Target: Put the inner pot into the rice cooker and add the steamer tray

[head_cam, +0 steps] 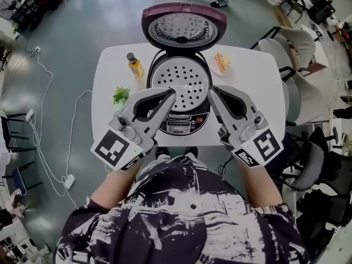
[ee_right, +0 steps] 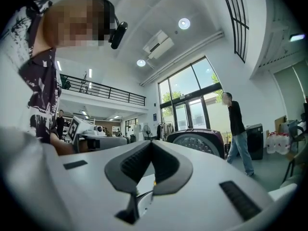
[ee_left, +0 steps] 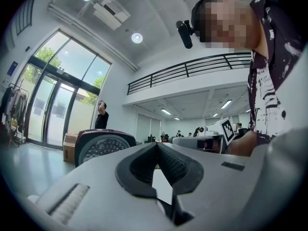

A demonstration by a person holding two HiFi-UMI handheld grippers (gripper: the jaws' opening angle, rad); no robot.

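The steamer tray [head_cam: 181, 79], a pale round dish pierced with many small holes, sits in the mouth of the rice cooker [head_cam: 181, 124] at the middle of the white table [head_cam: 110, 70]. The cooker's maroon lid [head_cam: 184, 27] stands open behind it. Both arms reach forward, elbows low, with the grippers held about level and angled inward. The left gripper [head_cam: 171, 93] has its tip at the tray's near left rim, and the right gripper [head_cam: 210, 90] has its tip at the tray's right rim. Each gripper's jaws are pressed together at the tips, and nothing shows between them.
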